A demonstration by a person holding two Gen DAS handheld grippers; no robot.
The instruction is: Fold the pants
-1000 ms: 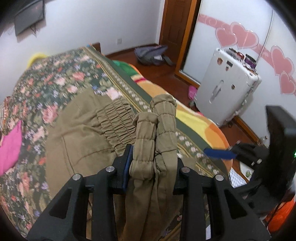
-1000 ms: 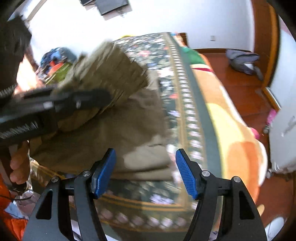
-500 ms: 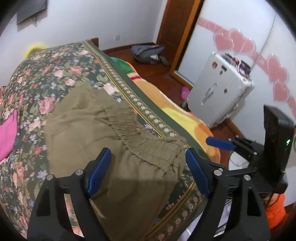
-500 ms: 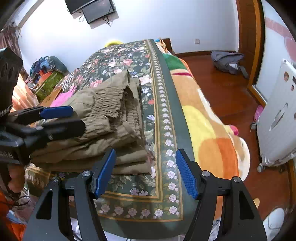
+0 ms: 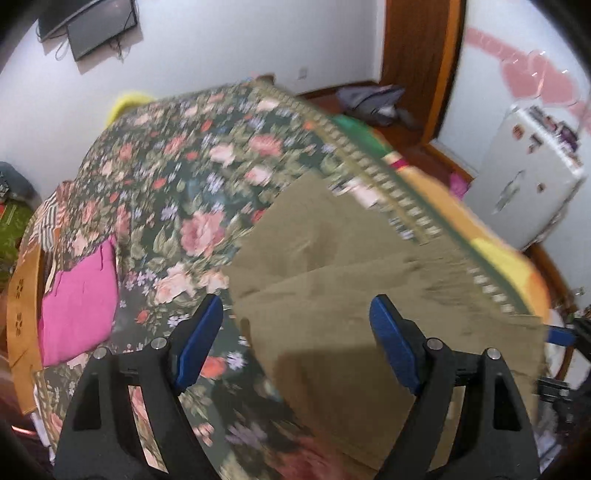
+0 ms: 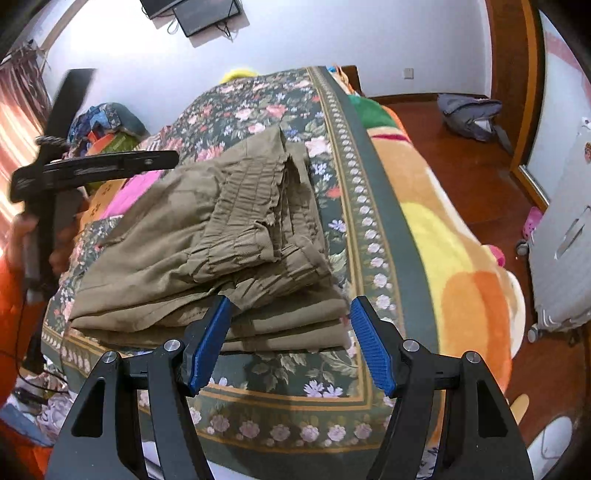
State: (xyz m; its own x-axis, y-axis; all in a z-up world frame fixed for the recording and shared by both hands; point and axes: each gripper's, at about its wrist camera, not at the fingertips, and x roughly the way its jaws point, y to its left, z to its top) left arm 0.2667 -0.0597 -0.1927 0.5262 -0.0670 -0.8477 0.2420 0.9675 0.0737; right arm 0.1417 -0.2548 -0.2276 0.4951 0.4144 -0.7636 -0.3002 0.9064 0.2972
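Left gripper spread wide, holding nothing, hovering over the near edge of the pants. Olive cloth lying flat on the flowered bedspread, close to the patterned border on the bed's right side, probably set there so both hands can reach it from the foot. Pink cloth lying apart to the left, clear of the pants. White suitcase standing on the floor beyond the bed, stickers on it too blurred to read. Whole view smeared by motion; no legible writing.

Right gripper likewise spread, empty, held low at the foot of the bed, its blue pads just in front of the pants without touching. From here, pants seen as a stack of several layers, gathered waistband on top, upper layer rumpled and not square with those beneath. Judged nearly done: perhaps only a smoothing or squaring of that top layer left. Left gripper visible edge-on above the far left of the stack. Wall screen dark. No brand or label readable.
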